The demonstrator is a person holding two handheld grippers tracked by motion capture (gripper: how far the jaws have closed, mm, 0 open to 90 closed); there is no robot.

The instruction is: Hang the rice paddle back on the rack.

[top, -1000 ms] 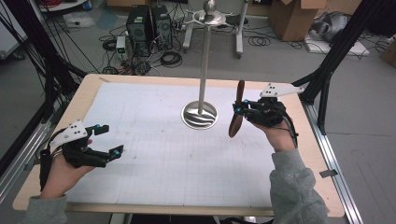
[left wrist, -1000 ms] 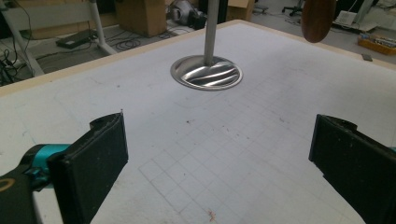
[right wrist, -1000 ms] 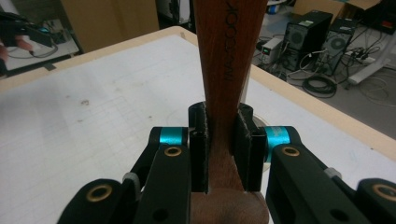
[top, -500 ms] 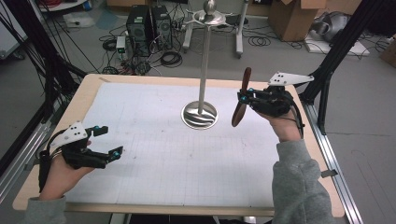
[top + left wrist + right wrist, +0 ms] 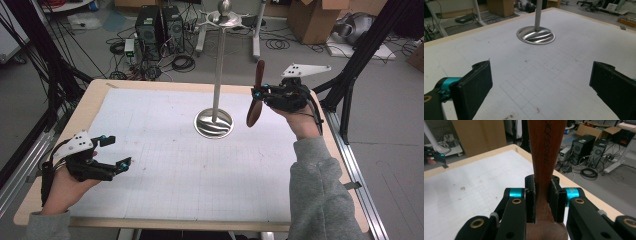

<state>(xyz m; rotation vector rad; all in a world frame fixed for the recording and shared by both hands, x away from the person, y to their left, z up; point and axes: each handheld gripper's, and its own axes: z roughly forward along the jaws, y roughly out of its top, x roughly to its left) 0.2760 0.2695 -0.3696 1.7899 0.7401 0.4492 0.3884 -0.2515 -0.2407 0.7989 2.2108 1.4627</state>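
Above table (image 5: 150,150): clamped spoon (image 5: 256,100) (wooden)

Right hand-held gripper (image 5: 256,93) clamps wooden spoon (image 5: 255,102), seemingly upright, beside metal stand (image 5: 215,122).

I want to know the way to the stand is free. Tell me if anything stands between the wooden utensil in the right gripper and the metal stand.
Nothing visible does. The right gripper holds the brown wooden utensil upright in the air, just right of the silver metal stand with its round base. Between them there is open air above the white gridded mat.
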